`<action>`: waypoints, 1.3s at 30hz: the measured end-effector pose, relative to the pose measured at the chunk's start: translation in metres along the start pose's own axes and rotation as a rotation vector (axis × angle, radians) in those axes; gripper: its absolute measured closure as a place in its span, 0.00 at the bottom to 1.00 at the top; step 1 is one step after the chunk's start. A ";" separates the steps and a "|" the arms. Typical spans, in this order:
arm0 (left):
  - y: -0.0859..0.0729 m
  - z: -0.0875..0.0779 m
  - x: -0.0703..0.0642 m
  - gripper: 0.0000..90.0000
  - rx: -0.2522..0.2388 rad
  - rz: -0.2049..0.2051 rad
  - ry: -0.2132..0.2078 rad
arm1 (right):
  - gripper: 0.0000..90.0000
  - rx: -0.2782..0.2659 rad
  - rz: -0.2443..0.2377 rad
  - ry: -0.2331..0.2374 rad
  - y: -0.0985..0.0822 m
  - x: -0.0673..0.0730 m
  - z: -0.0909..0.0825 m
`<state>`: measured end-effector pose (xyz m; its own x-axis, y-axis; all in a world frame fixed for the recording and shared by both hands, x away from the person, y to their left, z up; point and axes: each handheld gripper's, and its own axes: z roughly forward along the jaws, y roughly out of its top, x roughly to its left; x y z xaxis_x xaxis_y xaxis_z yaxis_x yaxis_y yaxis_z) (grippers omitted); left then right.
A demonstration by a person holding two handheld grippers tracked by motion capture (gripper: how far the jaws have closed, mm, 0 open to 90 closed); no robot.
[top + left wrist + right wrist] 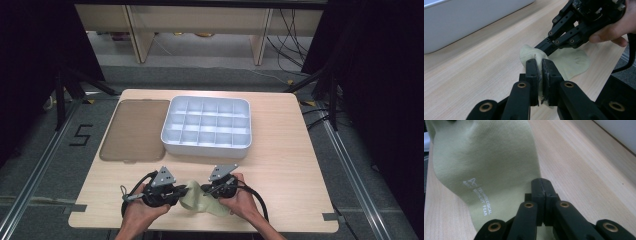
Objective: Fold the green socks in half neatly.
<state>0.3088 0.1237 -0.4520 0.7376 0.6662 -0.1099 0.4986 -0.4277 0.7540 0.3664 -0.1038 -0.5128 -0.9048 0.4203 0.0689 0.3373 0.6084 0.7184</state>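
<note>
In the high view, nearest us, our two hands come in over the near edge of the desk [280, 165], each carrying a tool; the left tool [181, 190] and the right tool [204, 188] face each other, and a pale green sock [200, 201] lies between and just in front of them, its long axis running from the left tool down toward our right hand [240, 200]. Farther back stands a white compartment tray [206, 146], with a brownish translucent lid [135, 130] flat beside it on its left. In the left gripper view, the left tool [541, 65] has its jaws pressed together on a bunched edge of the sock [571, 62], which spreads away flat on the desk; the right tool [541, 47] reaches in from the upper right onto the same fold. In the right gripper view, the right tool [544, 185] is closed tight on the sock's [484, 162] edge, and the fabric stretches up and away from the jaws, white lettering running along it.
</note>
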 end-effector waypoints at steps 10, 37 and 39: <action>-0.001 0.000 -0.001 0.92 0.006 -0.002 0.001 | 1.00 -0.037 -0.006 -0.013 -0.006 -0.001 -0.043; 0.031 0.044 -0.036 0.93 0.041 0.071 -0.062 | 1.00 0.020 0.083 0.006 -0.047 -0.007 -0.060; 0.031 0.049 -0.039 0.93 0.050 0.069 -0.059 | 1.00 0.018 0.082 0.003 -0.047 -0.007 -0.061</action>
<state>0.3184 0.0543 -0.4560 0.7958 0.5977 -0.0973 0.4662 -0.5022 0.7283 0.3410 -0.1763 -0.5054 -0.8748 0.4670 0.1288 0.4146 0.5842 0.6977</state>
